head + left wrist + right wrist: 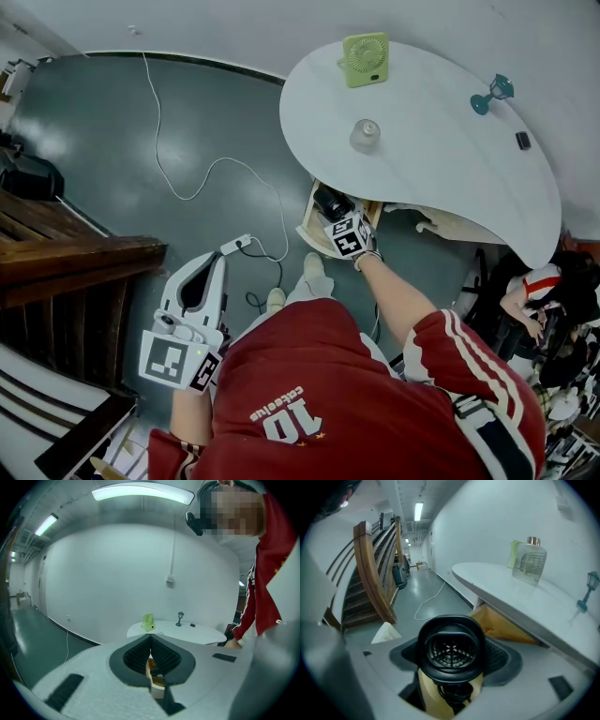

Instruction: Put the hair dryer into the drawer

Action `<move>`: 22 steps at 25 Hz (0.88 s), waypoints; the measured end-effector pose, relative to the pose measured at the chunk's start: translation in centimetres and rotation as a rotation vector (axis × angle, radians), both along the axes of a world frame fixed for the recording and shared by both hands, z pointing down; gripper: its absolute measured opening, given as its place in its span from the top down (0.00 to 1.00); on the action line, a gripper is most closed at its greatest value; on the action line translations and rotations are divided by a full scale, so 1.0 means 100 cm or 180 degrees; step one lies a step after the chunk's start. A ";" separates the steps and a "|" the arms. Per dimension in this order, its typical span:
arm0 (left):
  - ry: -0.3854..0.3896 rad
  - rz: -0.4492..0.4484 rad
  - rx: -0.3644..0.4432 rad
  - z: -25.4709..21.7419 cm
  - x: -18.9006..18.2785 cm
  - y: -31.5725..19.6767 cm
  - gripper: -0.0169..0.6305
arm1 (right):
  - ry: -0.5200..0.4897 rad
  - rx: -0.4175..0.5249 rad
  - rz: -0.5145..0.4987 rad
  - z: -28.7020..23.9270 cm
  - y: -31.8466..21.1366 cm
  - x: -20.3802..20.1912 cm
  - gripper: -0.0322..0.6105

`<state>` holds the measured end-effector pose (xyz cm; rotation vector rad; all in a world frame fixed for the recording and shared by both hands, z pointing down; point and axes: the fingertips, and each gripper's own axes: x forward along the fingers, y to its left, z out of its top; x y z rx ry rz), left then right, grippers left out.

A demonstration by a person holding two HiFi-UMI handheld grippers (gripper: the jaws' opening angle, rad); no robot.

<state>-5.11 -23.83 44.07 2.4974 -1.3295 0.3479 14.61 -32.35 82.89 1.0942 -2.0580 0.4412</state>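
The hair dryer [330, 201], black with a cream body, hangs over the open wooden drawer [308, 223] under the white table [441, 159]. My right gripper [337, 217] is shut on it. In the right gripper view the hair dryer's round black nozzle [450, 648] faces the camera, between the jaw pads of the right gripper [452, 660]. Its coiled cord shows below, and the drawer [499, 624] lies just behind. My left gripper [217, 264] is held low at the left, far from the drawer. In its own view the left gripper [150, 641] is shut on nothing.
On the table stand a green fan [365, 58], a glass bottle [365, 134], a teal lamp figure [490, 94] and a small black item [522, 141]. A power strip [236, 246] with cables lies on the floor. Wooden stairs [66, 258] rise at the left. Another person [530, 292] is at the right.
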 end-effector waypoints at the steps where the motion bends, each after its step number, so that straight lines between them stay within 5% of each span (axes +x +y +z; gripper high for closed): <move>1: -0.0001 -0.0009 -0.0002 0.000 -0.001 0.000 0.98 | 0.0050 0.0045 0.0053 0.001 -0.001 0.000 0.40; 15: -0.0047 -0.0043 -0.0043 0.005 -0.008 0.006 0.98 | 0.0382 0.0043 0.0458 0.017 -0.016 0.006 0.40; 22: -0.0072 -0.0134 -0.0086 0.006 -0.018 0.012 0.98 | 0.0485 -0.0088 0.0320 0.034 -0.029 0.007 0.40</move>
